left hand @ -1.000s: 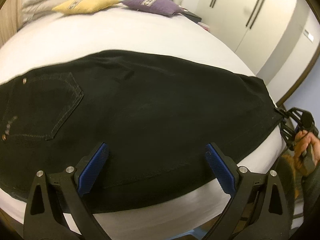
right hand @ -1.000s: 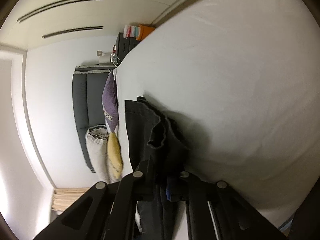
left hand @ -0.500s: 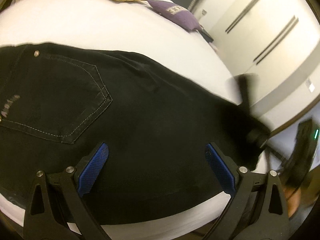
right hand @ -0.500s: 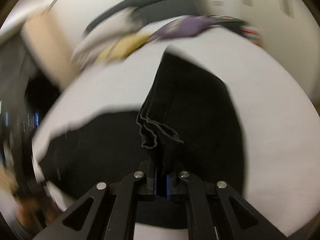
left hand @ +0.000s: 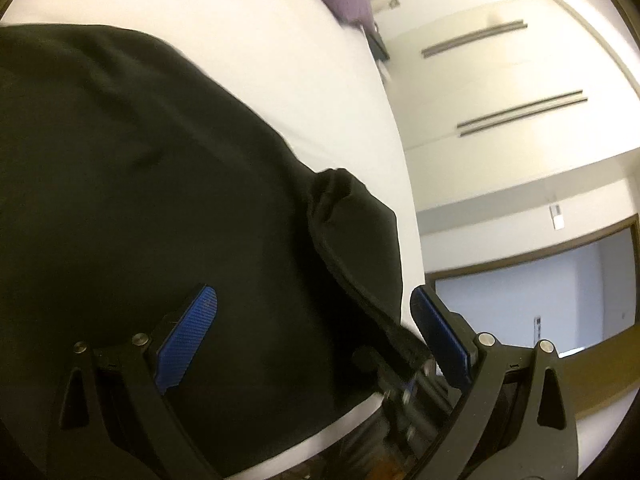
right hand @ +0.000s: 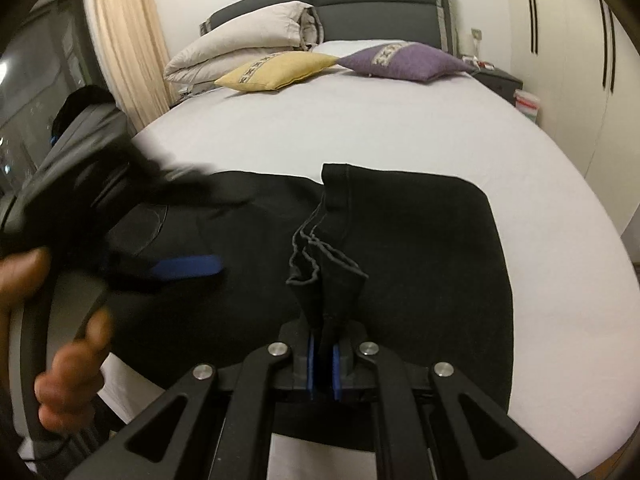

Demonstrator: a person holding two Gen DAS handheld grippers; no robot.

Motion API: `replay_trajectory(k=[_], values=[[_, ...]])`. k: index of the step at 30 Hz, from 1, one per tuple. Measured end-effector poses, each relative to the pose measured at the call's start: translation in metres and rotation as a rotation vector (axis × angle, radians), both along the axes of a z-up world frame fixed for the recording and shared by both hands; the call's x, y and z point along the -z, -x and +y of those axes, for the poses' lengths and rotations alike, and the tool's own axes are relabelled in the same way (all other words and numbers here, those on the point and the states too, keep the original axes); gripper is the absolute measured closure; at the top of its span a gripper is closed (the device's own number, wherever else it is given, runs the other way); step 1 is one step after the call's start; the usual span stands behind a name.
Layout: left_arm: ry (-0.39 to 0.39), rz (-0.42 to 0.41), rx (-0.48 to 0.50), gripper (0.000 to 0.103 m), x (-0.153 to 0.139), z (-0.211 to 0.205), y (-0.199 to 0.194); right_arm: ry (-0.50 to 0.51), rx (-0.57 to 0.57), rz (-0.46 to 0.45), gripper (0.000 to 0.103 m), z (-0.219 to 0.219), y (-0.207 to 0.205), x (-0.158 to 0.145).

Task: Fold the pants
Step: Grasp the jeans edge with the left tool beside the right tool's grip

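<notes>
Two grippers are seen over black pants (right hand: 420,248) spread on a white bed (right hand: 360,136). At the left of the right wrist view, the left gripper (right hand: 168,256) is held in a blurred hand (right hand: 48,332), its jaws spread wide above the pants with nothing between them. In the middle, the hems are pinched between the nearly closed pads of the right gripper (right hand: 323,364), and the leg end is lifted and doubled over the rest of the pants. Farther back, a yellow cushion (right hand: 276,70) and a purple cushion (right hand: 404,60) are laid near the headboard.
</notes>
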State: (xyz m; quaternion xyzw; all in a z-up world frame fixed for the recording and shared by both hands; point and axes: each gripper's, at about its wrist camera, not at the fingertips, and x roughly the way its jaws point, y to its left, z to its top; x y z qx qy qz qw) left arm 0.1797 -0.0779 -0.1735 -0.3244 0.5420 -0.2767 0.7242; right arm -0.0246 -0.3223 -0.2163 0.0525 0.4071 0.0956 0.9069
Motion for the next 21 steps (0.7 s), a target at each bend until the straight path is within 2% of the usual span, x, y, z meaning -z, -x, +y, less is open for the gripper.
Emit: replay_trajectory(k=[3, 6, 7, 8, 9, 10, 14, 17, 21], values=[[-0.041, 0.021, 0.052, 0.004, 0.003, -0.022, -0.016, 0.03, -0.012, -0.031, 0.096, 0.004, 0.006, -0.004], [-0.05, 0.034, 0.095, 0.007, 0.004, -0.04, -0.026, 0.048, -0.025, -0.059, 0.096, 0.008, 0.011, -0.006], [-0.043, 0.031, 0.102, 0.016, 0.002, -0.042, -0.029, 0.056, -0.032, -0.062, 0.096, 0.01, 0.011, -0.006], [-0.029, 0.034, 0.111, 0.039, -0.001, -0.046, -0.028, 0.056, -0.034, -0.062, 0.096, 0.011, 0.012, -0.005], [-0.023, 0.049, 0.124, 0.052, 0.0, -0.05, -0.032, 0.052, -0.037, -0.061, 0.096, 0.011, 0.013, -0.004], [-0.031, 0.059, 0.135, 0.074, 0.0, -0.053, -0.034, 0.048, -0.039, -0.059, 0.096, 0.012, 0.013, -0.003], [-0.034, 0.042, 0.142, 0.086, -0.004, -0.048, -0.03, 0.048, -0.048, -0.066, 0.096, 0.014, 0.015, -0.007], [-0.016, 0.025, 0.118, 0.09, -0.011, -0.032, -0.028, 0.045, -0.064, -0.079, 0.096, 0.021, 0.016, -0.013], [-0.036, -0.02, 0.114, 0.093, -0.021, -0.006, -0.024, 0.044, -0.107, -0.1, 0.096, 0.042, 0.015, -0.023]])
